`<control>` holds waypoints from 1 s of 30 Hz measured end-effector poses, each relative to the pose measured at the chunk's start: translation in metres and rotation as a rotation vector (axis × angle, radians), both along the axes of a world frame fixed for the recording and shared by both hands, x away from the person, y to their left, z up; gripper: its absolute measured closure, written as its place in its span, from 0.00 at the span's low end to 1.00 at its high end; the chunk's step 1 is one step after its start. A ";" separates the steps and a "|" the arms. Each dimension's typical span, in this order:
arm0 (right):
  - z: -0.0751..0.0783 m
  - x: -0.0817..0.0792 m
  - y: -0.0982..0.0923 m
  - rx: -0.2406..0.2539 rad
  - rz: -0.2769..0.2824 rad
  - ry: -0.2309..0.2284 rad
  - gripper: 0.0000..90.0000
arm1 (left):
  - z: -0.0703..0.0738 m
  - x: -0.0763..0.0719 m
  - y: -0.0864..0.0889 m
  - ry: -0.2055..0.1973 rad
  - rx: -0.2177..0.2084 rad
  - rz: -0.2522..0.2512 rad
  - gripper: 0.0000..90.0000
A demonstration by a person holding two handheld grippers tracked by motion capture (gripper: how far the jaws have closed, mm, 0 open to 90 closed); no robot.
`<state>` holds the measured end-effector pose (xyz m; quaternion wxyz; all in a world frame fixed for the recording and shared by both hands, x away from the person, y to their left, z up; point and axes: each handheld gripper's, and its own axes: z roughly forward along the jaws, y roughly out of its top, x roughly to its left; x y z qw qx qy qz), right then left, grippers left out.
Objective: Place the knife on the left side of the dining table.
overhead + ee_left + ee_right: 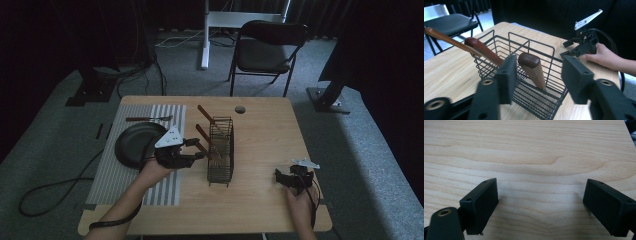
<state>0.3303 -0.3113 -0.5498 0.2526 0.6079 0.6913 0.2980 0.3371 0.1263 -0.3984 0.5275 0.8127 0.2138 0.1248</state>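
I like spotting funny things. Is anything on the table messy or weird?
Mostly tidy. Three wooden handles lean slanted out of the wire basket instead of standing straight. A small dark round thing sits alone near the table's far edge; I can't tell what it is. Nothing is spilled or broken.

A light wooden table [260, 150] carried everything. On its left part lay a grey-and-white striped placemat [165, 187], running from the far edge toward the near one. A black plate [131, 145] rested on the mat, and a utensil with a brown handle [147, 119] lay across the mat beyond the plate. Near the middle stood a black wire basket [220, 150]. A small dark round object [240, 109] sat toward the far edge.
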 end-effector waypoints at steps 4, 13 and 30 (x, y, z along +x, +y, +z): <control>0.000 0.000 0.000 -0.001 0.001 -0.001 0.13 | -0.002 0.000 0.000 -0.009 0.001 0.001 0.73; 0.000 0.000 0.000 -0.001 0.001 -0.001 0.13 | -0.002 0.000 0.001 0.045 -0.051 -0.070 0.83; 0.000 0.000 0.000 -0.002 0.001 0.001 0.13 | 0.011 -0.001 0.005 0.056 -0.092 -0.036 0.84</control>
